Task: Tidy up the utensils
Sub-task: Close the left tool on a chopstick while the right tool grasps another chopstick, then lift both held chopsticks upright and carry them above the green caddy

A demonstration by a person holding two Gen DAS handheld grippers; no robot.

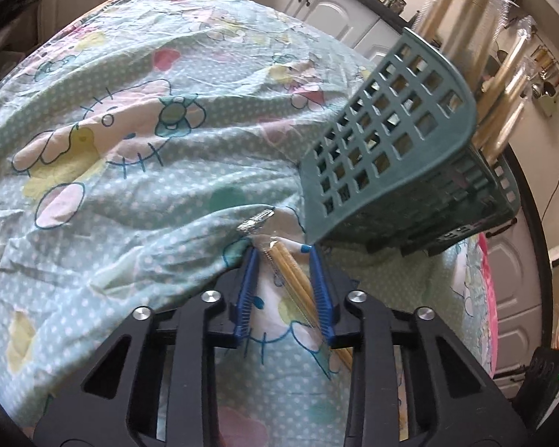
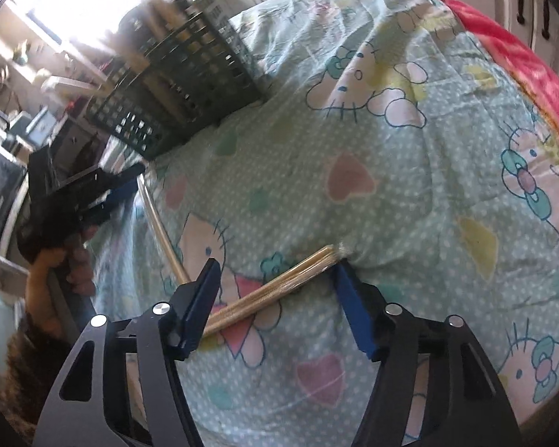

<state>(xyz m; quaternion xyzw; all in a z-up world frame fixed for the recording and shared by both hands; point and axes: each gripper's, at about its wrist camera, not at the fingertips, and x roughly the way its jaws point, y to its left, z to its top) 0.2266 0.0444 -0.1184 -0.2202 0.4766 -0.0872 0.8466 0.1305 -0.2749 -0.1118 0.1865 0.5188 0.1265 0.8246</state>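
a plastic-wrapped pair of bamboo chopsticks [image 1: 292, 272] lies on the cartoon-print cloth [image 1: 138, 193] between the left gripper [image 1: 284, 262]'s half-open jaws, apparently lined up for pickup, just before the green lattice plastic basket [image 1: 387, 141]. only the right wrist view shows the right gripper [image 2: 275, 279], jaws wide, straddling a second wrapped pair [image 2: 268, 292].

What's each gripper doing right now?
Left gripper: open around wrapped chopsticks lying on the cloth.
Right gripper: open wide over another chopstick pair, not gripping.
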